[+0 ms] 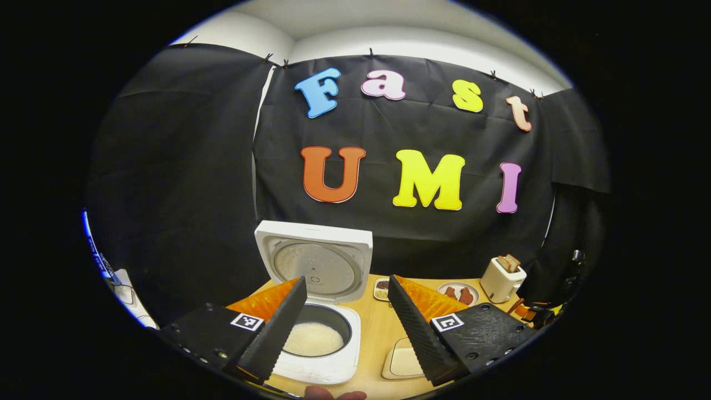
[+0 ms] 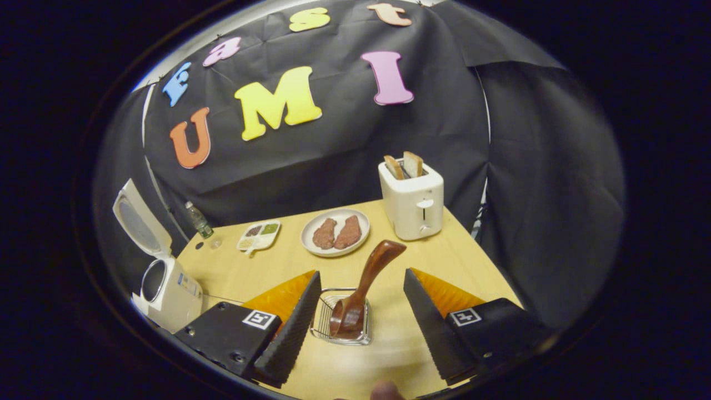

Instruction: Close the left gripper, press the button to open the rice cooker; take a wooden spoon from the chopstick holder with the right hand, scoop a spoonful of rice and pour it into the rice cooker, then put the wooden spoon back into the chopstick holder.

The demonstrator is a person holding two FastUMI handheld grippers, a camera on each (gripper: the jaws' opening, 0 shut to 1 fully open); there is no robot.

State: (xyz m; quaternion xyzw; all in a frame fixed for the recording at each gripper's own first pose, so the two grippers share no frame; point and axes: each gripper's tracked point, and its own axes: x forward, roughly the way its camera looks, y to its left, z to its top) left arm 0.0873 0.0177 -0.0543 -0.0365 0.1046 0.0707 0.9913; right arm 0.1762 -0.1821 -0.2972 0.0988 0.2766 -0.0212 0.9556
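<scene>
Pale wooden desk (image 2: 250, 266): rice cooker (image 1: 314, 311) lid up, rice inside; spoon (image 2: 361, 289) stands in wire holder (image 2: 341, 322) between the released right tool (image 2: 361, 319), left tool (image 1: 347, 328) also spread; judged best retreating straight up, avoiding the handle.

A staged kitchen corner inside a recording booth: black cloth wall (image 2: 333, 150) pinned up behind a light wooden table (image 2: 266, 266), white room wall (image 1: 389, 39) showing above the cloth. On the table sit a white rice cooker (image 1: 319, 311) with its lid up, a toaster (image 2: 412, 203) holding two slices, a plate of meat (image 2: 335, 232) and a small divided condiment dish (image 2: 259, 235)
</scene>
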